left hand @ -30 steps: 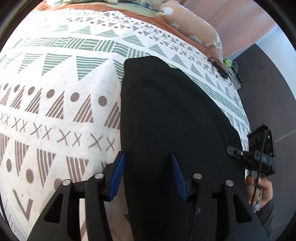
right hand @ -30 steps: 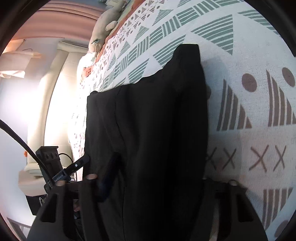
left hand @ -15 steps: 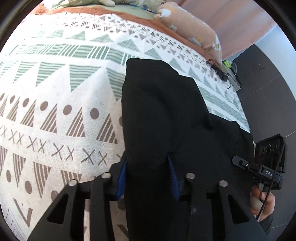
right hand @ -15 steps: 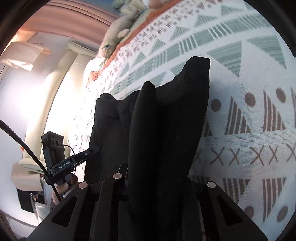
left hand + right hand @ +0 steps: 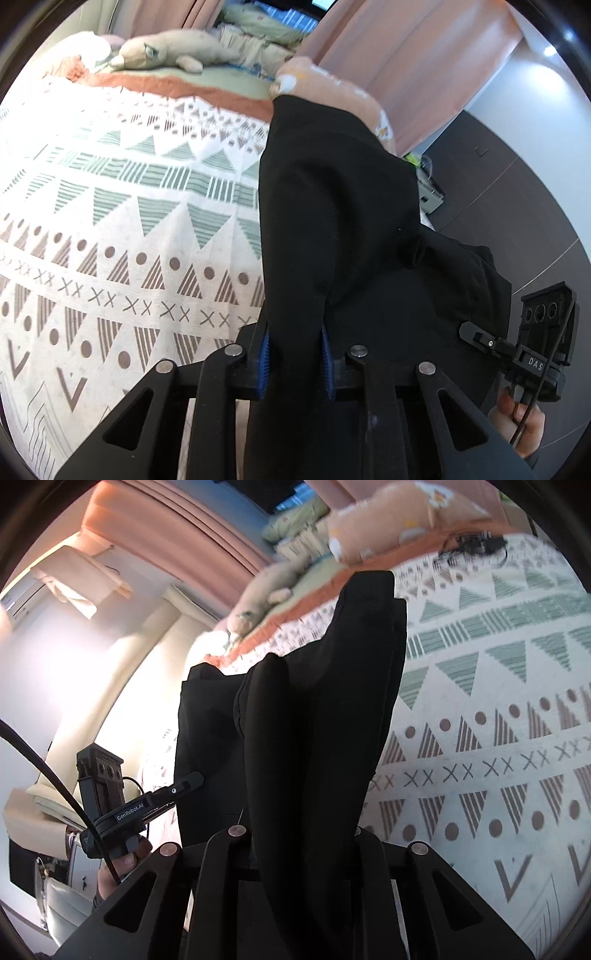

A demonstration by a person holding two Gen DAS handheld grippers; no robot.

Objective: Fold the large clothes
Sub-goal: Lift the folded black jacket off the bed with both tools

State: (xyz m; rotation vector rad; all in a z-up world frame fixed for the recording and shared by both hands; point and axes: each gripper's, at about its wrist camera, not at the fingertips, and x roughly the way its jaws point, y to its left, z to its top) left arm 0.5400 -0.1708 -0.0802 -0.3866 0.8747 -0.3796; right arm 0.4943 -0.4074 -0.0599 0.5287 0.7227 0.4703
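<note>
A large black garment hangs lifted above a bed with a patterned cover. My left gripper is shut on the garment's near edge; the cloth is bunched between the blue pads. My right gripper is shut on another part of the same garment, its fingertips hidden by the folds. Each gripper shows in the other's view: the right one at the lower right of the left wrist view, the left one at the lower left of the right wrist view.
Stuffed toys and pillows lie at the head of the bed. Pink curtains hang behind. Dark floor lies to the right of the bed, with a small device by its edge.
Both grippers closed on the garment, then raised it off the bed. The cloth went from lying flat to hanging in folds, and the views tilted up toward the bed's head.
</note>
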